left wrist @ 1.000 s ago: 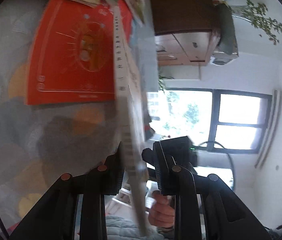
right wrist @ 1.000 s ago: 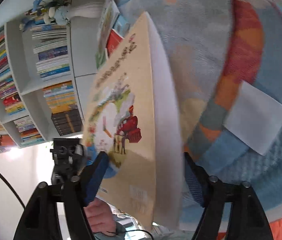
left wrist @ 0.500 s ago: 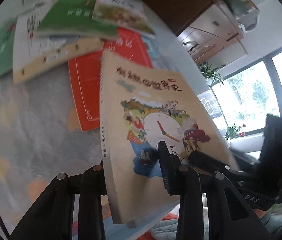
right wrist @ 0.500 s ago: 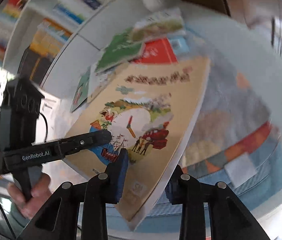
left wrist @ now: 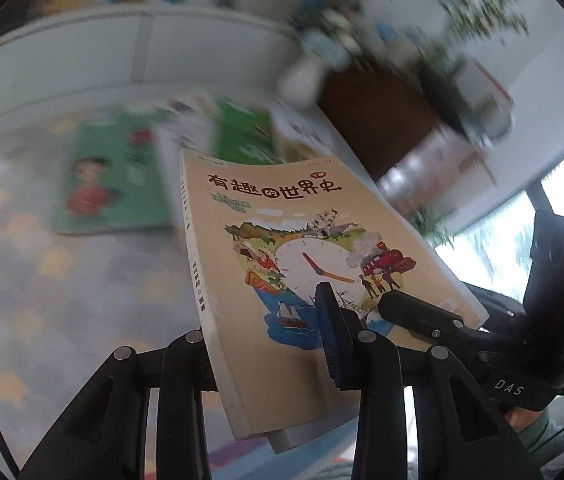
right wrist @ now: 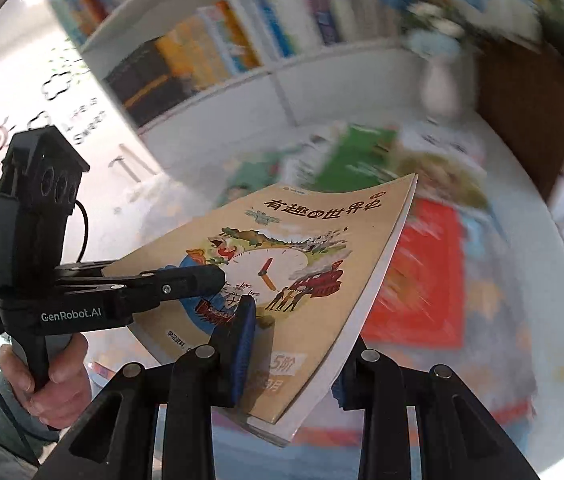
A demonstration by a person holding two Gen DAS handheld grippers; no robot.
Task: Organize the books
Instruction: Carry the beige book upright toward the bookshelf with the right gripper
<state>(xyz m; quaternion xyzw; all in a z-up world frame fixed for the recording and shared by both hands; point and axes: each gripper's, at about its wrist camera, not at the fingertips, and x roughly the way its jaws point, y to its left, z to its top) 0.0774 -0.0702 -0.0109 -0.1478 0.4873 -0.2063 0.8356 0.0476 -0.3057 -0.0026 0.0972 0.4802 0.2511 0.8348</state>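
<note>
A tan book (left wrist: 290, 216) with a clock-and-train cover hangs in the air, cover up, tilted, and held at its lower end by both grippers. My left gripper (left wrist: 258, 332) is shut on the book's spine side. Its upper finger (right wrist: 186, 280) lies across the cover in the right wrist view. My right gripper (right wrist: 294, 356) is shut on the same tan book (right wrist: 322, 232) at the page-edge corner. Its finger (left wrist: 406, 308) rests on the cover in the left wrist view. Below lie a green book (left wrist: 110, 184) and a red book (right wrist: 422, 272).
Several more books (right wrist: 358, 156) lie spread, overlapping, on a patterned grey rug (left wrist: 42, 288). A white bookshelf (right wrist: 202, 48) full of books stands behind them. A white vase (right wrist: 442, 84) and a dark wooden cabinet (left wrist: 378, 120) stand at the back right. A hand (right wrist: 50, 380) grips the left tool.
Both grippers rose with the tan book, which turned from edge-on to cover up. The right jaws closed on it. The views swung up towards the bookshelf.
</note>
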